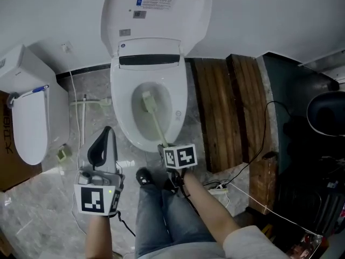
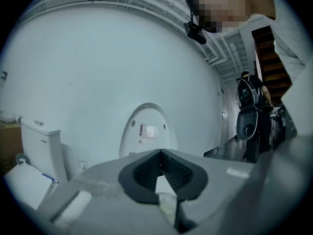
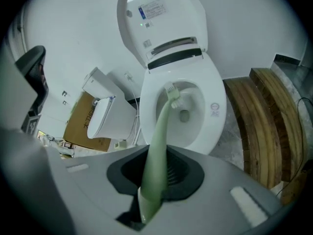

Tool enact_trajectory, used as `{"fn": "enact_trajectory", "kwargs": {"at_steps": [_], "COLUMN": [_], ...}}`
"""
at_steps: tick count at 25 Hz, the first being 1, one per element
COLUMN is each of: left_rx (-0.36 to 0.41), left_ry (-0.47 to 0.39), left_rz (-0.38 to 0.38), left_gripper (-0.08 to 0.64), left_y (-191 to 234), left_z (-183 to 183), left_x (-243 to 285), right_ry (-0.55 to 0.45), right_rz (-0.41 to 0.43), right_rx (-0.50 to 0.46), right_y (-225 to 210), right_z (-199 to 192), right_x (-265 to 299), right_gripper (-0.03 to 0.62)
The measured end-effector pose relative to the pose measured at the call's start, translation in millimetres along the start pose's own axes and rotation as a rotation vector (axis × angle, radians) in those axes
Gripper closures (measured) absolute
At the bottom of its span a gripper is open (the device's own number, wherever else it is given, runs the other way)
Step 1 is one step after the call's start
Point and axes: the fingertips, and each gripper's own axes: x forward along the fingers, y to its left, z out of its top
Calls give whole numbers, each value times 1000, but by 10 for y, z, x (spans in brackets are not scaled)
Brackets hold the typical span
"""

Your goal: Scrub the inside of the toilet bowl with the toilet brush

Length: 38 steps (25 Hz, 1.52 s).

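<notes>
Gripping brush (image 1: 154, 122): right tool (image 1: 163, 147) clenched on handle end, at bowl (image 1: 177, 97) front rim. Long axis runs from tool into bowl; head against bowl's left inner wall. Left tool (image 1: 102, 146) closed, empty, left of bowl, farther off.

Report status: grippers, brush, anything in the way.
Right gripper fingers shut on toilet brush handle. Left gripper shut, empty, off to the side. Brush head down inside toilet bowl. Lid up, nothing blocking.
</notes>
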Motion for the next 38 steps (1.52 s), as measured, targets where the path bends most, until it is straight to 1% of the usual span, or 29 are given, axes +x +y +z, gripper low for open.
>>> {"fn": "enact_trajectory", "kwargs": {"at_steps": [3,6,9,13,16,19,25,32,35,38], "left_rx": [-1,10,18,31,38,56,75,93,137,125], "left_ry": [-23,-16,-46,-27,-60,-71,-106,-135,-156,-164], "left_rz": [5,19,14,43,44,53,80,90,84,96], "left_gripper": [557,557,557,557,557,557,557,557,557,557], "left_y": [-182,-359,-548,-723,-885,-1011,-1176,-1337,-1361,-1396], "left_z": [190,336,566,750,962,1138,1478,1745,1826,1908], "left_x": [-63,-166,-244,-390,-475,-558,-723,-879,-945,-1006], "right_ry": [-34,-75,-123,-187,-229,-271,-352,-467,-520,-569], "right_rz": [19,34,49,75,86,96,97,95,87,85], "right_rx": [-4,-18,-38,-56,-75,-97,-180,-265,-298,-321], "right_y": [41,83,157,260,314,362,516,721,802,861], "right_z": [-1,28,88,154,196,232,329,491,551,602], "right_x": [-296,-610,-923,-1335,-1633,-1915,-2459,-3022,-3234,-3416], "right_gripper": [535,535,535,535,535,535,535,535,534,534]}}
